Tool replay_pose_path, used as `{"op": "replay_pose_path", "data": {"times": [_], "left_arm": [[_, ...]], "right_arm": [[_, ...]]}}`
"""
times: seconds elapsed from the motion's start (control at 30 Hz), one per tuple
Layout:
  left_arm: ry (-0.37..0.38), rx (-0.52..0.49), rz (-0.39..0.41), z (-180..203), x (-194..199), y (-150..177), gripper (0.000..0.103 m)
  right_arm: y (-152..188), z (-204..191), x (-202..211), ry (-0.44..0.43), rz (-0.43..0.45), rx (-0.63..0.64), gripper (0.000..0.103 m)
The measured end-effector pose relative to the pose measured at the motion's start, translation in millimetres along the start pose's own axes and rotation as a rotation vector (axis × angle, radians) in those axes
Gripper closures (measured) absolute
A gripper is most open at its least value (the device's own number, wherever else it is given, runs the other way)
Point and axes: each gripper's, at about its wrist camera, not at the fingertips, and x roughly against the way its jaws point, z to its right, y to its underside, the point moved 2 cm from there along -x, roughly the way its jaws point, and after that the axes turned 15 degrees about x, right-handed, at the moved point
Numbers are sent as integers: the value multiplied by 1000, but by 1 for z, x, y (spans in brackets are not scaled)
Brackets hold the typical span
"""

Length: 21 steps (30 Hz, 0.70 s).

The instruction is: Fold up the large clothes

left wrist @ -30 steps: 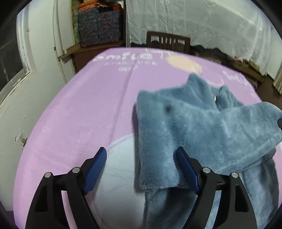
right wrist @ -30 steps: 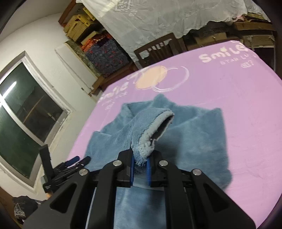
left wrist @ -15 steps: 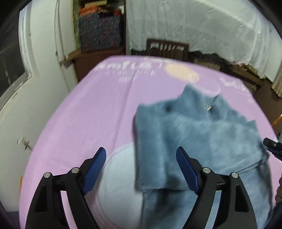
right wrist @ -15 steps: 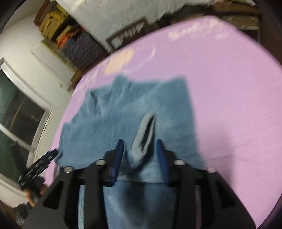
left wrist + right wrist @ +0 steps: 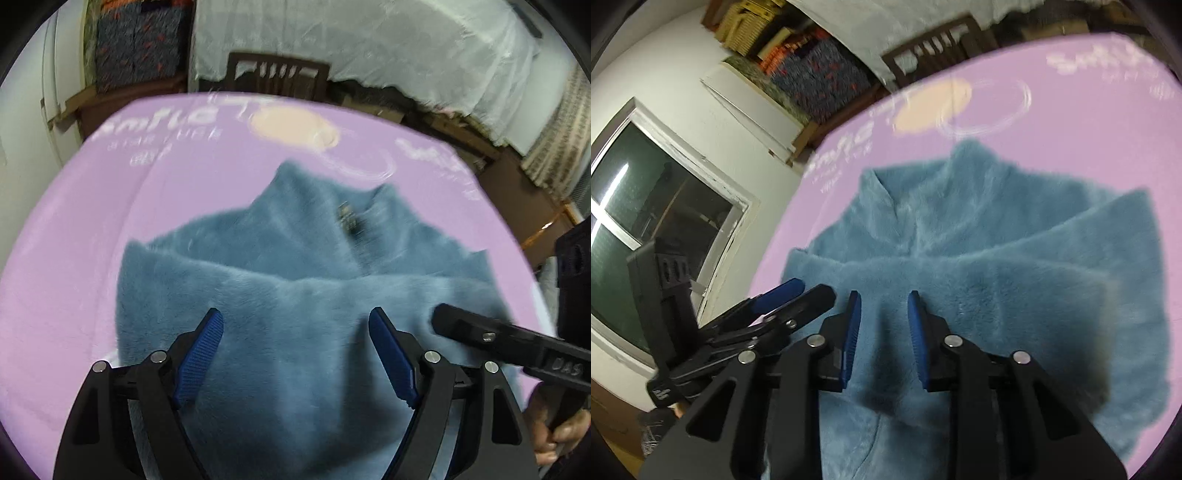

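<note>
The blue fleece garment (image 5: 295,295) is spread on the purple sheet (image 5: 92,221), collar pointing away, its long axis running from the grippers toward the collar. Both left gripper (image 5: 295,354) and right gripper (image 5: 884,336) are held apart, empty, over its near folded band, side by side and about equally close.

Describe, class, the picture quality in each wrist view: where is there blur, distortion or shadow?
Left wrist view: motion blur smears the lettering on the purple cover and the blue fleece garment; the open left gripper stays sharp; fisheye bends the edges. Right wrist view: similar blur on the chair, and the open right gripper casts a dark shadow on the fleece.
</note>
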Motion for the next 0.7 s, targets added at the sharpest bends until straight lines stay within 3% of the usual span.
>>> {"op": "replay_pose_path", "data": {"times": [0.17,0.43,0.53,0.7], "left_arm": [[-21,-77,26,-3,-4,7,21],[7,-50,30,-17,8,11,23],[22,-15,31,-29,20,13,29],[-33,31,51,-51,47,21,30]], "right_arm": [[9,32,0,-68,-26,-96,102],[35,68,44,-27,22,-144,103],[42,77,56,-29,41,-171,103],[48,73,82,91,61,-149,103]]}}
